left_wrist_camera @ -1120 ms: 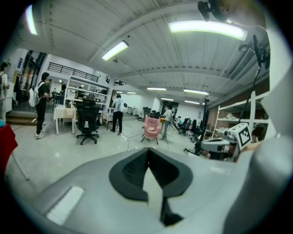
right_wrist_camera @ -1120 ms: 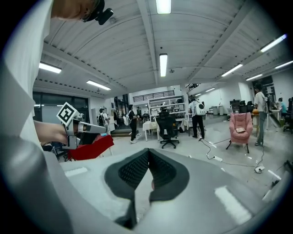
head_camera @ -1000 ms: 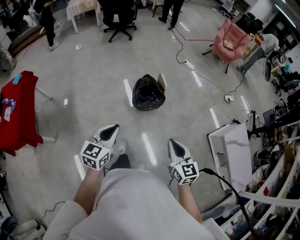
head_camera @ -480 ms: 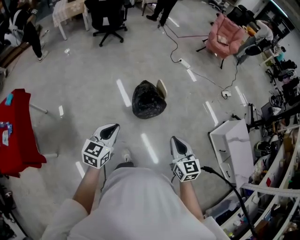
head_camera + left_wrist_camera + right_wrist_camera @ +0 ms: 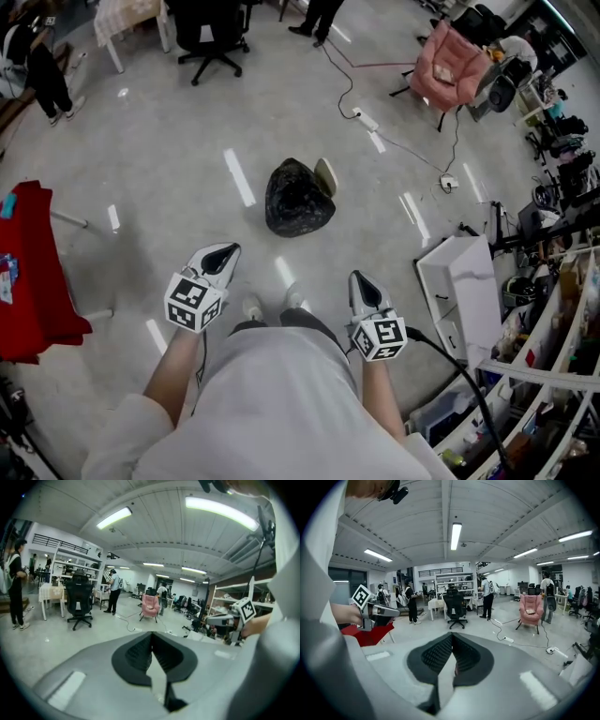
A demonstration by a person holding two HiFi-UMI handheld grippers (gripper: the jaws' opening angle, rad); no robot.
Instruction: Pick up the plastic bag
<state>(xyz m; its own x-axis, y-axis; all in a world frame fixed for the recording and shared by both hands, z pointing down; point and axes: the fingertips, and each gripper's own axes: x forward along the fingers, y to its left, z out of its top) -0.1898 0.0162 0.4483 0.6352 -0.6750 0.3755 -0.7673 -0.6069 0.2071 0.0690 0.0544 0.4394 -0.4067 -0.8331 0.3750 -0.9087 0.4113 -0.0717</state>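
Observation:
A full black plastic bag (image 5: 298,199) lies on the grey floor ahead of me in the head view, with a pale flat object (image 5: 325,175) leaning at its right side. My left gripper (image 5: 228,250) is held low at the left, well short of the bag, shut with nothing in it. My right gripper (image 5: 362,278) hangs at the right, also short of the bag, shut and empty. Both gripper views look level across the room, so the bag is hidden from them. In those views the left gripper (image 5: 151,637) and right gripper (image 5: 452,639) show jaws closed together.
A red cloth-covered stand (image 5: 33,272) is at the left. A white cabinet (image 5: 464,291) and cluttered shelves stand at the right. A black office chair (image 5: 208,33), a pink armchair (image 5: 455,54), a cable with a power strip (image 5: 364,118) and standing people (image 5: 39,70) are farther off.
The bag sits a little closer and lower in the head view as I step toward it. Both grippers keep their shut pose at my sides.

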